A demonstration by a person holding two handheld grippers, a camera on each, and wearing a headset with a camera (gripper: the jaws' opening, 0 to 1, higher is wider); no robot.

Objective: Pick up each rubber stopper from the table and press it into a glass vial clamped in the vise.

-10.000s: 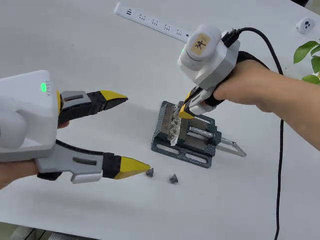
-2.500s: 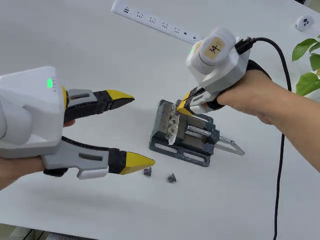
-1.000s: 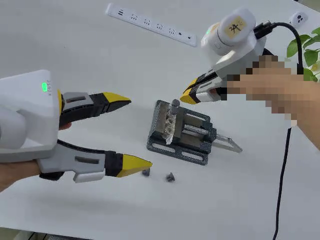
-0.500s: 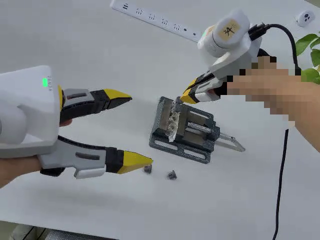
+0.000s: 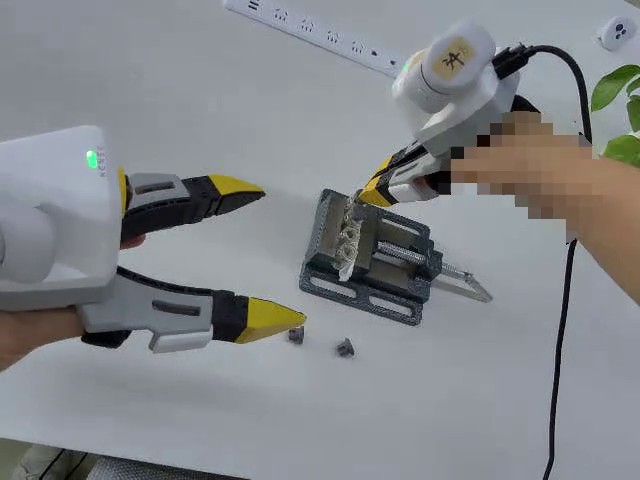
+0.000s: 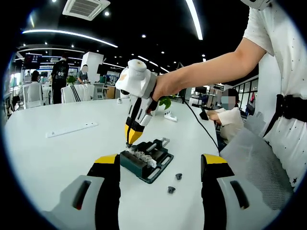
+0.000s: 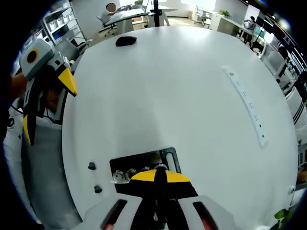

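Observation:
A dark grey vise (image 5: 385, 300) at the table's middle clamps a row of clear glass vials (image 5: 347, 243). My right gripper (image 5: 368, 196) is shut, and its yellow tips point down at the far end of that row. The tips hide what lies under them. In the right gripper view the shut jaws cover the vise (image 7: 139, 163) beside the vials (image 7: 122, 176). Two small dark rubber stoppers (image 5: 296, 335) (image 5: 346, 348) lie on the table in front of the vise. My left gripper (image 5: 272, 255) hangs open left of the vise, its lower tip just above the nearer stopper.
A white power strip (image 5: 320, 35) lies at the back of the white table. A black cable (image 5: 560, 330) runs down the right side, beside green plant leaves (image 5: 620, 95). A small white device (image 5: 625, 30) sits at the far right corner.
One second ago my right gripper was lifted off the vise and a dark stopper stood atop the far vial. It has come back down onto that spot. The left gripper stays open.

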